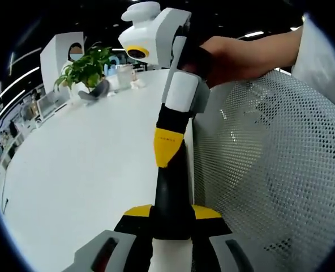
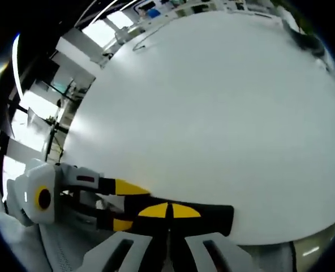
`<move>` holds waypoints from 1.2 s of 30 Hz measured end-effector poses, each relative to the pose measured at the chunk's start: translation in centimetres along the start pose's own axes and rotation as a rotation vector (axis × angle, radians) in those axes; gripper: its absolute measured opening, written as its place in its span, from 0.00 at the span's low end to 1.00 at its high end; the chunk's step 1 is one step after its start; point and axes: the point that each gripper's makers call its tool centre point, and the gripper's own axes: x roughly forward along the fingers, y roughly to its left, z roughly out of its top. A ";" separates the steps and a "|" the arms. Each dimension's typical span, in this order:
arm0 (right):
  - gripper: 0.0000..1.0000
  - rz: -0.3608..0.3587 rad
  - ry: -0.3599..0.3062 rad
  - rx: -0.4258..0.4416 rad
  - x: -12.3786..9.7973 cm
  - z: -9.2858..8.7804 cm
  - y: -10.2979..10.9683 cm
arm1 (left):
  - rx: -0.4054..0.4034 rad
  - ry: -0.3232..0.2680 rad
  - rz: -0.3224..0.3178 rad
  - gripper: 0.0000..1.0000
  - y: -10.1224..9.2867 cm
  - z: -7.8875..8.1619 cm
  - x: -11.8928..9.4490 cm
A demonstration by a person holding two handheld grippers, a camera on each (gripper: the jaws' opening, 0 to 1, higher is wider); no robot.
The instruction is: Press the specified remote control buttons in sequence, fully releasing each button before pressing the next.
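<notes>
The black remote control point(image 1: 171, 190) is not lying on the table. It is held in the air above the near edge of the white table point(image 1: 88, 164). In the left gripper view, the left gripper point(image 1: 171, 212) has it between its two yellow-tipped jaws, which are set narrow and press on the remote's two sides. The remote points away from this camera, toward the other tool.

The right gripper point(image 1: 167, 147) comes down from the upper right, with a person's hand point(image 1: 235, 56) around its handle and a light sleeve point(image 1: 320, 56) behind it. Its jaws are closed together with nothing between them. The joined yellow tip lies on the top face of the remote, touching it. The tip covers that part of the remote, so I cannot tell which button is under it.

Just to the right of both tools stands a chair with a white mesh back point(image 1: 269, 170), very near the remote and close against the table edge. On the far side of the table there is a green potted plant point(image 1: 85, 65) with some small pale things point(image 1: 122, 76) beside it, well apart from the tools. Behind the plant stands a white cabinet point(image 1: 57, 51).

In the right gripper view, the remote lies across the closed tips of the right gripper and its end sticks out to the right. The left gripper reaches in from the left and holds the remote's other end.
</notes>
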 end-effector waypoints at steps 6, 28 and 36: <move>0.00 0.004 0.004 0.004 0.1 0.0 -0.3 | 0.001 0.000 -0.001 0.24 0.0 0.0 0.0; 0.00 -0.055 0.084 -0.058 0.8 0.3 0.0 | -0.024 -0.003 -0.006 0.24 0.1 0.0 0.0; 0.00 -0.001 -0.016 0.025 0.5 0.3 -0.3 | -0.027 -0.002 -0.005 0.24 0.1 -0.1 0.0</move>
